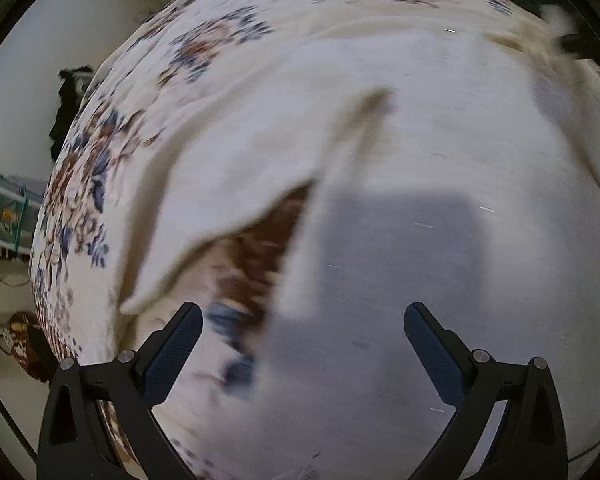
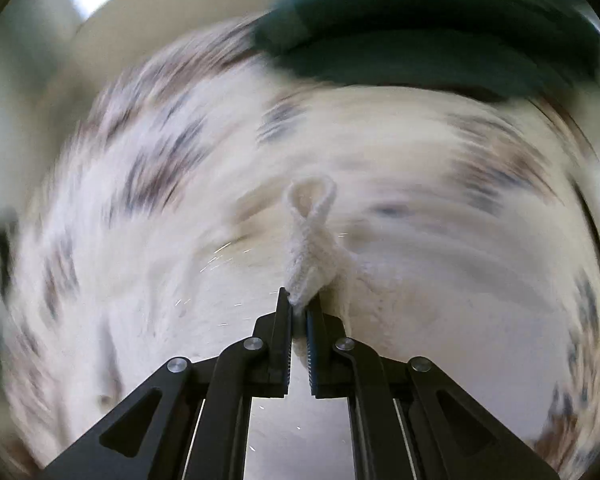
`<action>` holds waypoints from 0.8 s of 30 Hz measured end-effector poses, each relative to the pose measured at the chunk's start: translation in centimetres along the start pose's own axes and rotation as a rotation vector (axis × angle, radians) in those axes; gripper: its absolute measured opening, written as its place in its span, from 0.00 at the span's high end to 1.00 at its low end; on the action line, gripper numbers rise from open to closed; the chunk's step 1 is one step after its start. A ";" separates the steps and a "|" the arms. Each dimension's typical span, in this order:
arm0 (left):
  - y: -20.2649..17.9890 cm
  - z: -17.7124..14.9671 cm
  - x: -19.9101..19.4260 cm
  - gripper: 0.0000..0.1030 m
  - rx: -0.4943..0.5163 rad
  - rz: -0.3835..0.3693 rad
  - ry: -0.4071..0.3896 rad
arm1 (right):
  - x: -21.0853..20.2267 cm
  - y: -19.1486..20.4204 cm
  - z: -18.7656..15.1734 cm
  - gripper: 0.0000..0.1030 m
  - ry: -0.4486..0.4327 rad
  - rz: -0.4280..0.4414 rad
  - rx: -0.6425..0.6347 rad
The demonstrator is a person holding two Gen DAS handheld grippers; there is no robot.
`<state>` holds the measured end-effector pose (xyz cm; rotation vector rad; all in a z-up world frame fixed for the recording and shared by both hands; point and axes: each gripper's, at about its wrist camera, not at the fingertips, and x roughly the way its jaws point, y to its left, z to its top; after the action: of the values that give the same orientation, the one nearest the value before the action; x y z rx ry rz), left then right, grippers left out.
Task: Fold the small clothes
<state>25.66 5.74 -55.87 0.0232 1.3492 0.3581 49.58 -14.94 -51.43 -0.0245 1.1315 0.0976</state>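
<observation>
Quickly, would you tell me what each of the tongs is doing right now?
Left tongs: open, holding nothing.
Right tongs: closed on the white garment.

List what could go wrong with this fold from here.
1. The right tongs are shut on only a thin knitted edge of the white knitted garment; a tug could pull it free.
2. The left tongs stand open and empty above the garment, so it is held at one point and may bunch.
3. Its flap lies turned up over the floral bedspread, which risks a crooked fold.
</observation>
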 end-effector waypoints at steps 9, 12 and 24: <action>7.2 1.7 2.0 0.00 -0.050 -0.003 -0.014 | 5.4 19.3 -4.9 0.94 0.064 -0.046 -0.364; 9.4 2.4 2.3 0.00 -0.071 -0.008 -0.015 | 5.7 19.9 -5.6 0.94 0.104 -0.054 -0.367; 23.7 -0.5 2.1 0.00 -0.302 -0.083 0.072 | -4.2 4.5 -10.3 0.35 0.254 0.220 0.295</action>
<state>19.83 28.58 -52.75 -0.2988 1.3504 0.4924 38.07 -11.47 -51.87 0.3593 1.3906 0.1252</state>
